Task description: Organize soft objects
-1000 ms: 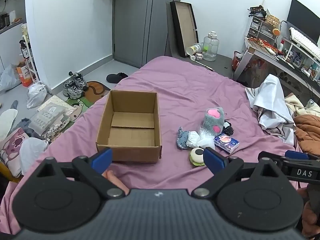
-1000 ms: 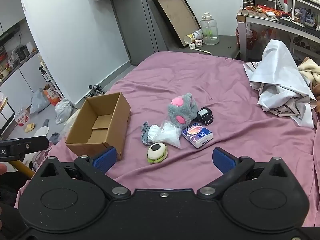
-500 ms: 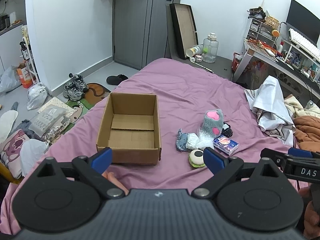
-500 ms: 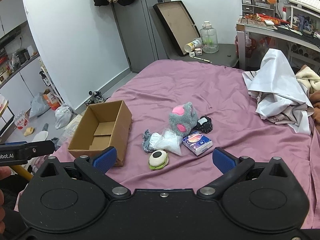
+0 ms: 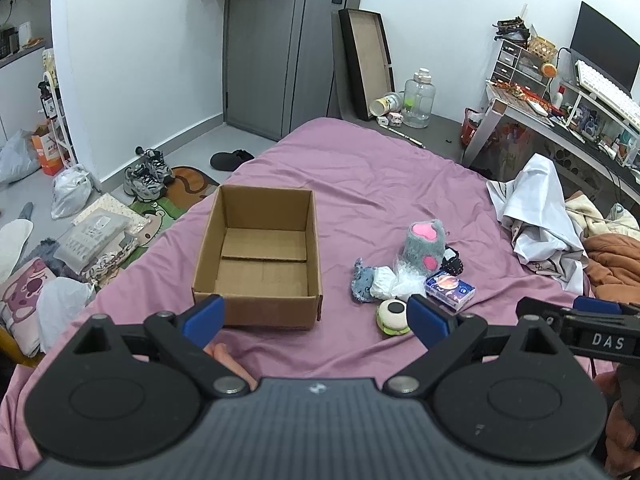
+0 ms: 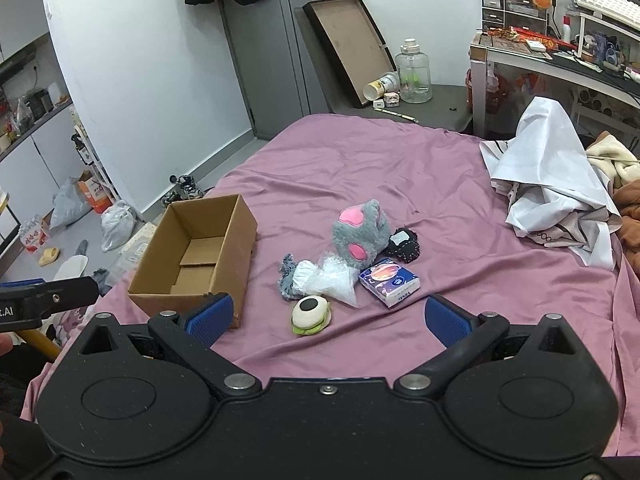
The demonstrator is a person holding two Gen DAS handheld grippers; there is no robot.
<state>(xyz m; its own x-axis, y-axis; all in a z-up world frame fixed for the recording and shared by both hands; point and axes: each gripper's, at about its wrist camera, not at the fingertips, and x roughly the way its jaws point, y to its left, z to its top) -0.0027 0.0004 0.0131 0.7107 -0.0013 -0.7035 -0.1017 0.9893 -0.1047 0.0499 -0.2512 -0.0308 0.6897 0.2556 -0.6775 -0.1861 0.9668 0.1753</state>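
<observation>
An empty cardboard box (image 5: 260, 256) (image 6: 196, 252) sits open on the purple bed. To its right lies a cluster of soft things: a grey plush paw with pink pads (image 5: 425, 243) (image 6: 360, 234), a white crumpled bag (image 6: 330, 278), a blue-grey cloth (image 5: 362, 282), a black beaded pouch (image 6: 404, 243), a blue tissue pack (image 5: 450, 291) (image 6: 389, 282) and a round burger-like squishy (image 5: 393, 316) (image 6: 310, 315). My left gripper (image 5: 314, 318) is open and empty, near the box's front wall. My right gripper (image 6: 328, 318) is open and empty, in front of the cluster.
A white sheet (image 6: 556, 192) and orange and cream blankets (image 5: 612, 256) are piled at the bed's right edge. A desk (image 6: 560, 56) stands at the far right. Shoes, bags and packages (image 5: 96, 236) litter the floor to the left of the bed.
Both views have pulled back and tilted up a little, so the box and the cluster look slightly farther. Both grippers stay open; nothing on the bed has moved.
</observation>
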